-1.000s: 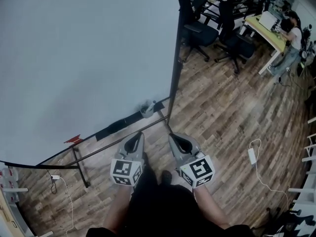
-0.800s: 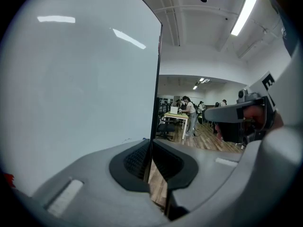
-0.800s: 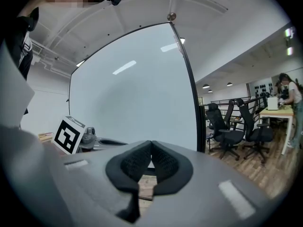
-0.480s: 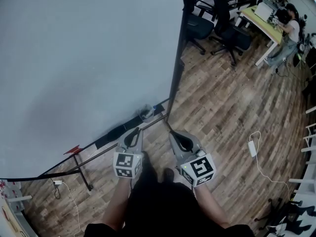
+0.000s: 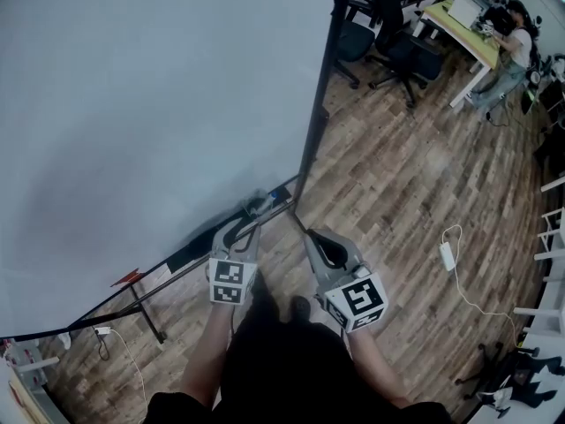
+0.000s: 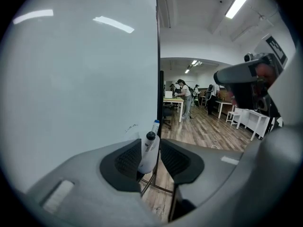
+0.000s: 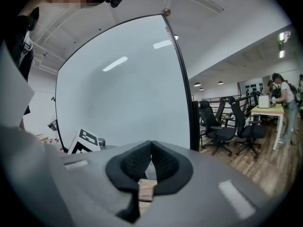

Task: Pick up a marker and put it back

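Note:
A large whiteboard (image 5: 150, 104) stands on a black frame, with a narrow tray (image 5: 190, 250) along its bottom edge. A white bottle with a black cap (image 6: 148, 151) stands at the tray's right end, and a blue-capped item (image 6: 155, 126) stands behind it. My left gripper (image 5: 243, 228) reaches to that end of the tray. Its jaws have just been opening and stand open; the bottle shows in the gap between the pads (image 6: 124, 161), which do not press on it. My right gripper (image 5: 320, 247) hangs beside it over the floor, shut and empty. I cannot make out a marker.
A red object (image 5: 131, 277) lies on the tray's left part. The whiteboard's black post (image 5: 313, 122) and stand legs are just ahead. Office chairs (image 5: 402, 56), a desk (image 5: 459, 20) with a person (image 5: 508, 56), and a white charger with cable (image 5: 447, 256) are on the wooden floor to the right.
My left gripper has moved forward and down to the tray's right end, and its jaws have opened. The right gripper has shifted only slightly and stays shut.

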The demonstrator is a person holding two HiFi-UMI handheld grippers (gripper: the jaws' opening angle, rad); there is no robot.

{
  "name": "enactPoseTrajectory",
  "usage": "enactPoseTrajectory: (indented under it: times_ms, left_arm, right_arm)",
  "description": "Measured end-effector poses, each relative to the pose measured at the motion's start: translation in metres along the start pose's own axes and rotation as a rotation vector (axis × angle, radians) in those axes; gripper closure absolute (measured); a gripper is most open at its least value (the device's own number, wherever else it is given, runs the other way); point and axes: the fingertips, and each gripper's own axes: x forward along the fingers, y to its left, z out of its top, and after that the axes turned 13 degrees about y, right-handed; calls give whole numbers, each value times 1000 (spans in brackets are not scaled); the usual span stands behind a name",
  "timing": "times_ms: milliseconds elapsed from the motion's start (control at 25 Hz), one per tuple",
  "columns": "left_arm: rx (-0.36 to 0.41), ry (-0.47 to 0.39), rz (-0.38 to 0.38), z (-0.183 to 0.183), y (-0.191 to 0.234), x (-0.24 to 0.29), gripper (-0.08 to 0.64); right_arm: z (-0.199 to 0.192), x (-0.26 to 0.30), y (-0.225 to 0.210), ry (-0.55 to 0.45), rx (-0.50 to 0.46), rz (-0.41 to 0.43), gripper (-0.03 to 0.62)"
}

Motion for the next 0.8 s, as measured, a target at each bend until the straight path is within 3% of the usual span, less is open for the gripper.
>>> enactPoseTrajectory:
  times_ms: [800]
  left_arm:
    - [62,37,-39,9,4,29,453]
  right_arm:
    - [-1,9,-13,7,46,-49,591]
